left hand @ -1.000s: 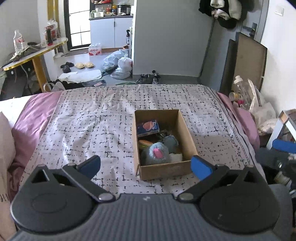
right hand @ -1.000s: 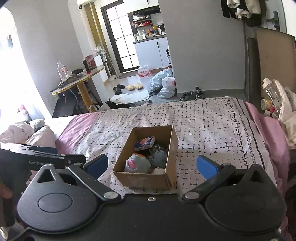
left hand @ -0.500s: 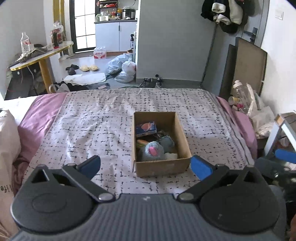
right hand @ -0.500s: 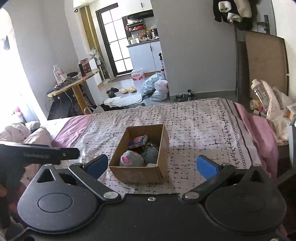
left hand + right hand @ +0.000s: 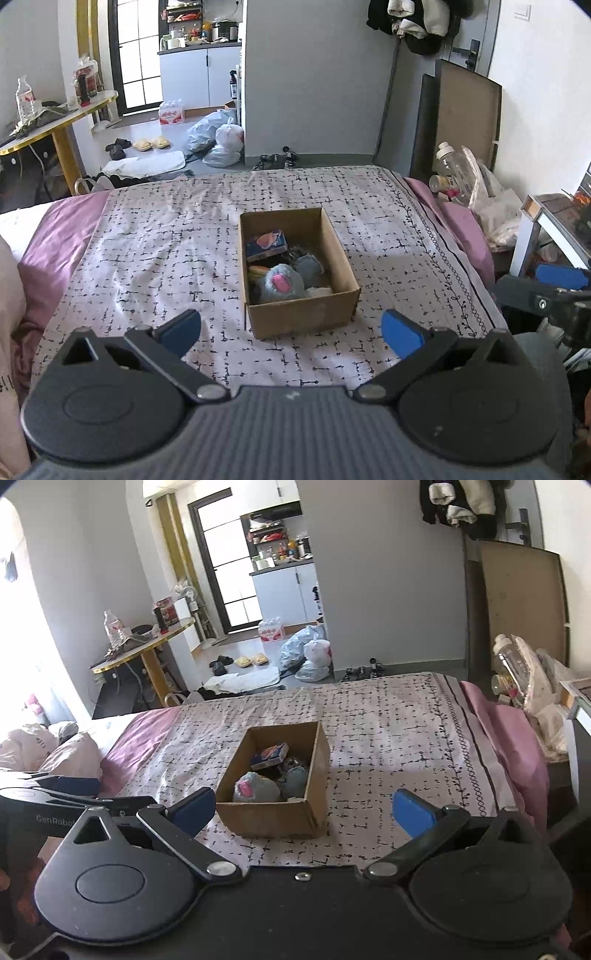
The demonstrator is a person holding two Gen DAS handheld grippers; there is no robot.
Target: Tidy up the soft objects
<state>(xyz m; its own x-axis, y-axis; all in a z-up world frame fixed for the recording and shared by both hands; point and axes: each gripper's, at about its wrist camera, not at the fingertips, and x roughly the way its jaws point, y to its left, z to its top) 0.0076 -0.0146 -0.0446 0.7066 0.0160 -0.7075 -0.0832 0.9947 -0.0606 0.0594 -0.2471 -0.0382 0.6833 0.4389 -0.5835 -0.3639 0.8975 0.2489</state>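
Both my grippers are spread wide and hold nothing. Left gripper [image 5: 291, 328] hangs over the near edge of the bed; right gripper [image 5: 303, 809] hangs beside it, a little to the right. Nearest thing ahead is the cardboard box [image 5: 303, 316], sitting on the patterned bedspread [image 5: 147, 258], apart from both sets of fingers, no contact. In the left wrist view the box lies almost dead ahead, between the blue pads, its long axis running away from me. In the right wrist view the box [image 5: 269, 818] sits ahead and left of centre, near the left pad, near corner turned toward me. So I judge the left one better lined up with it. Inside, nearest the front wall: a grey-blue plush toy with a pink patch [image 5: 281, 283], a second grey soft piece [image 5: 309, 266] just beside it, then a small printed packet [image 5: 266, 242] leaning at the far left. Soft things look already boxed; none loose on the bedspread. Further out: floor, bags, kitchen.
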